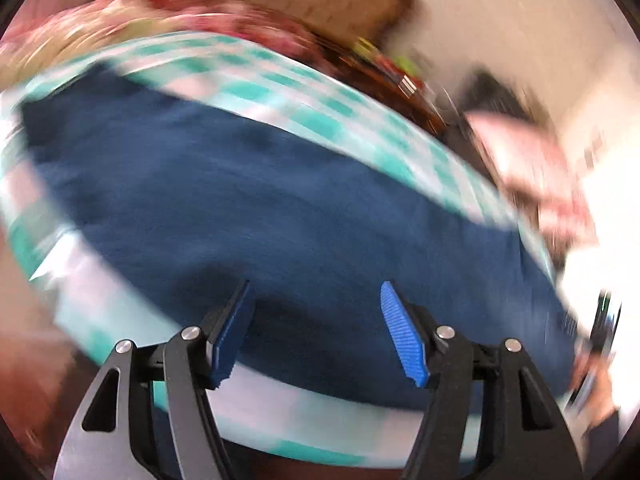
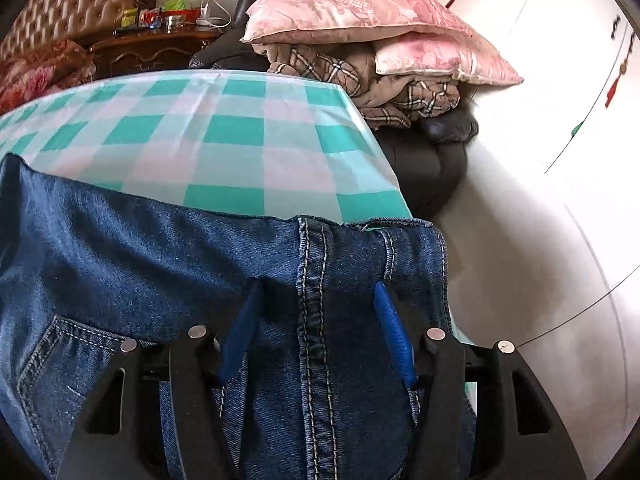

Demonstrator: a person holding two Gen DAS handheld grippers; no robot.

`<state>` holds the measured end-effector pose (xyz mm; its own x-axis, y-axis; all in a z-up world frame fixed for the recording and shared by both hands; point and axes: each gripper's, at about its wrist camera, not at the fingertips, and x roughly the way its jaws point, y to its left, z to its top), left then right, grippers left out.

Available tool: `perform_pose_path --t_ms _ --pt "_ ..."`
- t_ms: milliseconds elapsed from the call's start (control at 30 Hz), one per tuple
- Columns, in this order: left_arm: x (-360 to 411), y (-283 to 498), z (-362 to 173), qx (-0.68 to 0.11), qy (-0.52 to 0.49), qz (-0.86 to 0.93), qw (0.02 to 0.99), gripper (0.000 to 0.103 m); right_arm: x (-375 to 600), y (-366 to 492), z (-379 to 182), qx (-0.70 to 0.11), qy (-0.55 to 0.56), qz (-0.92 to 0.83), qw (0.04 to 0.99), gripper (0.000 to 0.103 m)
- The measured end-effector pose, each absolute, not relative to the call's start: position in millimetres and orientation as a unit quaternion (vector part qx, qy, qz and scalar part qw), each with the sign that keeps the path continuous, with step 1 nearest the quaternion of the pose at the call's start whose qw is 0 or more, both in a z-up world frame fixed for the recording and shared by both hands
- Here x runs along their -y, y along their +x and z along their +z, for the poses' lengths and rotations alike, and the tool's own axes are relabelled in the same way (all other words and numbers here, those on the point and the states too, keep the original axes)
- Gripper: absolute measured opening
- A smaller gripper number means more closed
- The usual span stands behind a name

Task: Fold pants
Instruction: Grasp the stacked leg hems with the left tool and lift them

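Pants [image 2: 160, 264] lengthwise across table [image 2: 224, 132]; L tongs [image 1: 316, 320] released, R tongs [image 2: 316, 320] astride seam, unclenched

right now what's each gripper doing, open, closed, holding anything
Left gripper: open, jaws apart over the jeans, nothing held.
Right gripper: jaws apart astride the jeans' stitched seam; whether the pads press the denim cannot be told.

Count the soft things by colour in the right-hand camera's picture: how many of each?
Blue: 1, the jeans
Pink: 2, the upper pillow and lower pillow
Green-and-white: 1, the checked tablecloth
Beige plaid: 1, the blanket
Total: 5
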<state>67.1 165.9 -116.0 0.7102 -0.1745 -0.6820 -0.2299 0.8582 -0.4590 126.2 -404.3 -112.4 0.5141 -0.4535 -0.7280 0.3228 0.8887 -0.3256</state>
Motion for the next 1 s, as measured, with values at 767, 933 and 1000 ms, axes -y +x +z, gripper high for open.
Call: perform_pose_path --t_ms 767,933,1000 --pt "-457.4 44.1 -167.1 -0.268 -0.639 0.078 0.717 0.044 -6.5 145.9 -85.5 -0.464 -0.114 0.188 0.858 0.021" --pt "-469.9 50.8 -167.0 -0.277 -0.634 0.070 0.719 0.044 -31.2 165.1 -113.7 -0.493 -0.137 0.159 0.844 0.021" --pt "-473.3 52.9 -166.8 -0.278 -0.632 0.069 0.720 0.044 -27.3 169.2 -114.2 -0.496 -0.124 0.159 0.845 0.020"
